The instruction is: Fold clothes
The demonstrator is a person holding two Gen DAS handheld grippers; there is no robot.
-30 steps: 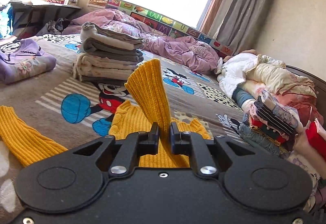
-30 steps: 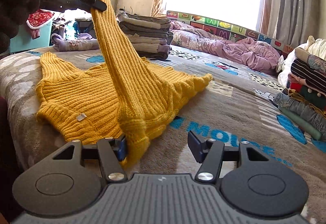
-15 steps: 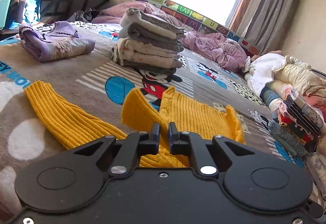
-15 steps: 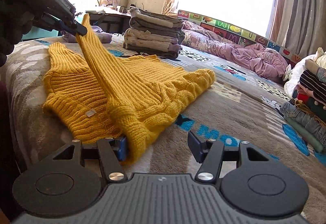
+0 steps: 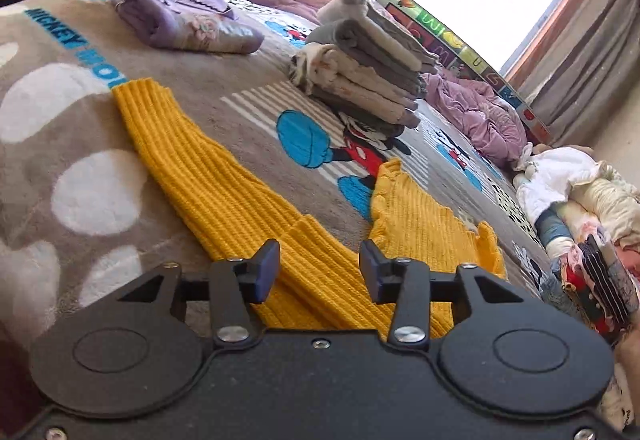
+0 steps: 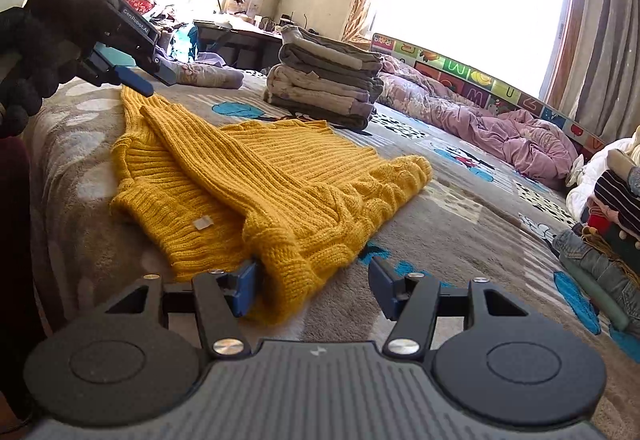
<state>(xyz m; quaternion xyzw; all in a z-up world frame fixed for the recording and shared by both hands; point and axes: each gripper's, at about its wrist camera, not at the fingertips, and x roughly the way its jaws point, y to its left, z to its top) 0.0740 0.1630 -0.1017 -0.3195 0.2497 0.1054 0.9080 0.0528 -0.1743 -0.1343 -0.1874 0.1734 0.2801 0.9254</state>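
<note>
A yellow ribbed knit sweater lies spread on the grey cartoon-print blanket that covers the bed, its body towards the near left of the bed and one sleeve folded diagonally across it. In the left wrist view the other sleeve stretches flat over the blanket towards the far left. The left gripper hangs just above the sweater with its jaws spread; they have just been opening, and knit shows in the gap between the pads without being pinched. In the right wrist view that same gripper, in a black-gloved hand, sits at the far left just above the tip of the folded sleeve. The right gripper is low at the near edge of the sweater, jaws standing apart; a rolled corner of the knit rests against its left pad while the right pad is clear of the cloth. Beyond the sweater stands a stack of folded grey and beige clothes, a folded lilac garment lies to the far left, a crumpled mauve quilt lies by the window, and a pile of unfolded clothes is heaped at the right.
</note>
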